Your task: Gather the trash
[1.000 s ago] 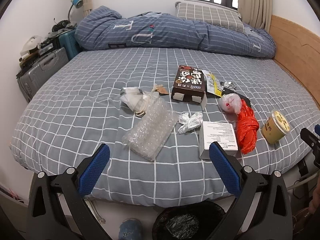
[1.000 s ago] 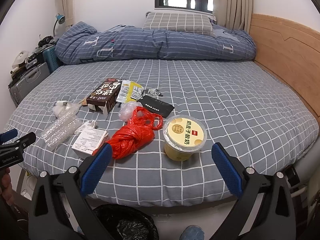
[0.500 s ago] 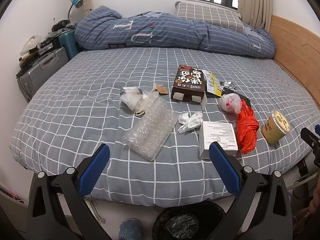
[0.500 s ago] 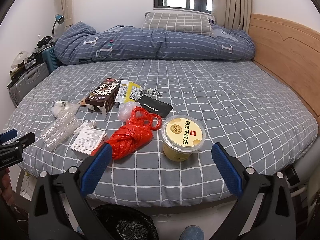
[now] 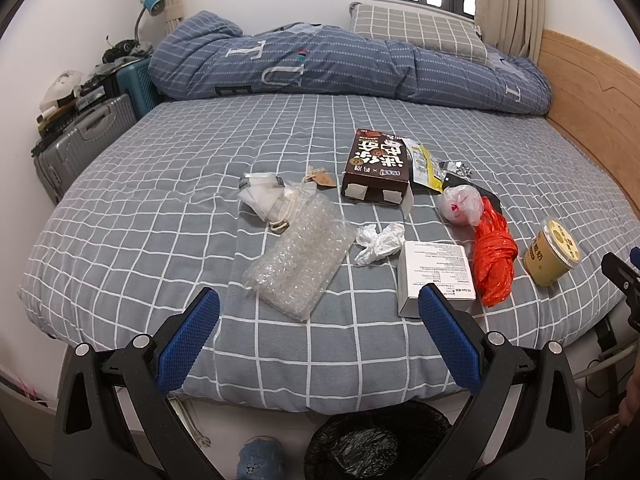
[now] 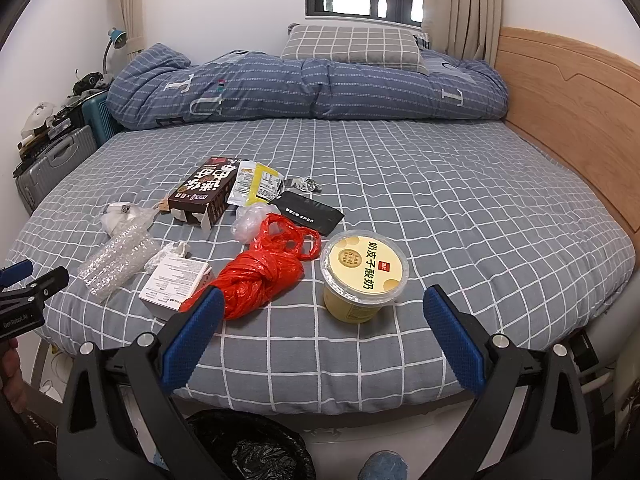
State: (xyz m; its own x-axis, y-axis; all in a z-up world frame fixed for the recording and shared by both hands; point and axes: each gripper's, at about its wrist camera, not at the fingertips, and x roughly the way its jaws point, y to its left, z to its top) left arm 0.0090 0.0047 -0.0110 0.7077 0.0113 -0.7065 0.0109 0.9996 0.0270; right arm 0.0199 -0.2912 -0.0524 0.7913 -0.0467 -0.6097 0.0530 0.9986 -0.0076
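Both claws hung off the foot of the bed (image 5: 120,216), each spread wide and gripping nothing. My left claw (image 5: 318,338) pointed at the bubble wrap; my right claw (image 6: 320,334) pointed at the yellow yogurt tub.

Nearest, on the floor under the bed's edge: a bin with a black liner (image 5: 376,446), seen below both claws.

Landmark taken: the yogurt tub (image 6: 363,276), upright, lid on, near the foot edge.

- Just left of the tub: a knotted red plastic bag (image 6: 266,274), its handles reaching toward the tub.
- Left of that, touching the red bag: a white carton (image 5: 434,270) lying flat.
- Further left of the tub: a crumpled white tissue (image 5: 378,242), then a sheet of bubble wrap (image 5: 298,258).
- Beyond the bubble wrap: a small white drawstring pouch (image 5: 266,198).
- Behind the tub, past the red bag: a clear crumpled bag (image 5: 460,204) and a flat black packet (image 6: 306,212).
- Further back and left of the tub: a brown snack box (image 5: 380,164) on its side, a yellow-and-white wrapper (image 6: 256,184) beside it, a scrap of foil (image 6: 306,185) next to that.

All trash lay on the grey checked sheet. Farthest from the tub: a rolled blue duvet (image 6: 304,88) with a checked pillow (image 6: 352,46) behind it.
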